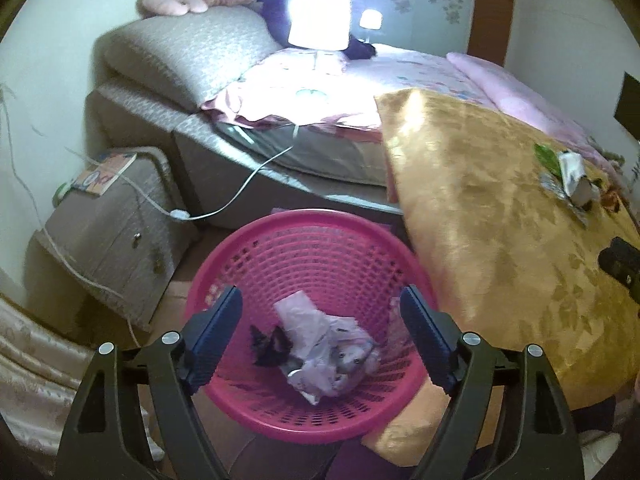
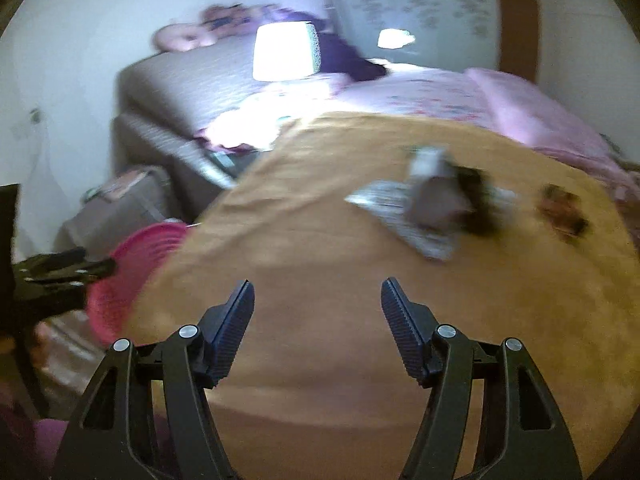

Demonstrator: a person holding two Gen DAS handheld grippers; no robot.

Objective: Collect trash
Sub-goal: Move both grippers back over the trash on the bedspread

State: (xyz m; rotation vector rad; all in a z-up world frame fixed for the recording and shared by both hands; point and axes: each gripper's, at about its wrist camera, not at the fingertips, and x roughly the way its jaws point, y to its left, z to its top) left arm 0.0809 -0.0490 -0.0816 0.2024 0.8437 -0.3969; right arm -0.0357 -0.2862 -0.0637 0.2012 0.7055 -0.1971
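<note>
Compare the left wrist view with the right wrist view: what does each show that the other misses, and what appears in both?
Only the left wrist view looks into the pink basket, showing crumpled wrappers already inside, plus the white cord and bedside cabinet top.

Only the right wrist view shows the left tongs from outside, by the basket rim, and a brown scrap beside the pile.

Both show the gold blanket, the leftover trash pile on it, the lit lamp, and empty, open tongs; the right tongs hang over bare blanket.
</note>
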